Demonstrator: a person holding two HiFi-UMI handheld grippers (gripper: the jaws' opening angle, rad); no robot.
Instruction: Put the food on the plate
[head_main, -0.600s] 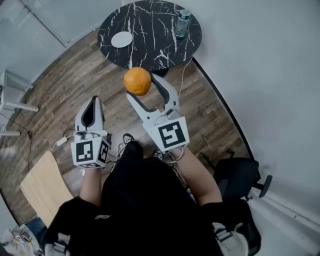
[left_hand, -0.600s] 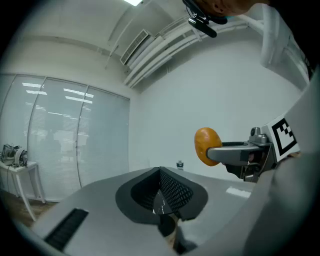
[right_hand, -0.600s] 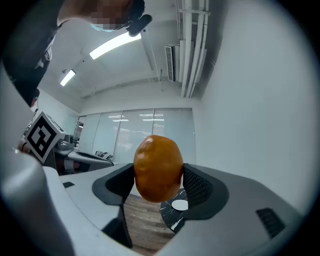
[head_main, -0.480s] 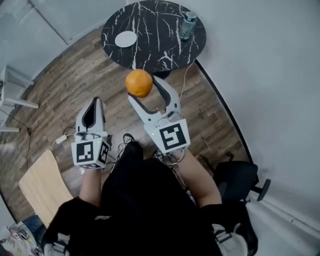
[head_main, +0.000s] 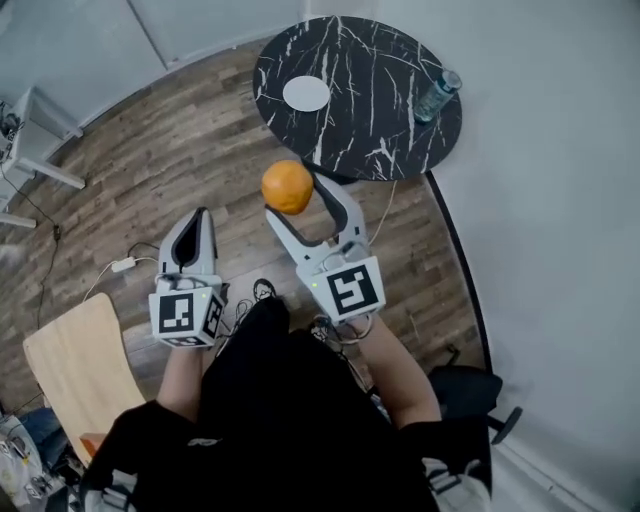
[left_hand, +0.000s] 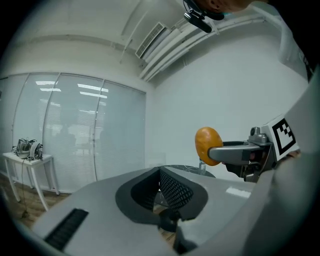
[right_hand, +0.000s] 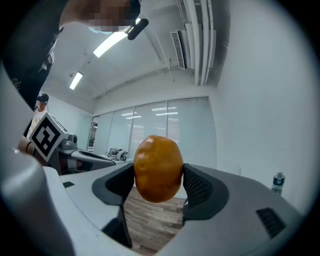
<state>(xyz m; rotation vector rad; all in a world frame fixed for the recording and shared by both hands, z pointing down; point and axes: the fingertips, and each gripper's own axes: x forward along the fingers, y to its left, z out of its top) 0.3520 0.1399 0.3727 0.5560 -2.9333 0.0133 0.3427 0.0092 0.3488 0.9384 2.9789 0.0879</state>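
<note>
With jaws pressed together and empty, the left gripper (head_main: 199, 216) blocks most of the table (head_main: 380, 130) in its own view, while the right gripper (head_main: 295, 193) pinches the orange food (head_main: 287, 186), sides hidden by its jaws, well apart from the plate (head_main: 306, 93).

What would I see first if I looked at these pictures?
The bright orange food jumps out first, pinched in the right gripper high above the wooden floor. Past it stands a round black marble table with a small white plate and a water bottle on it. The left gripper, beside the right one, is shut and empty.
</note>
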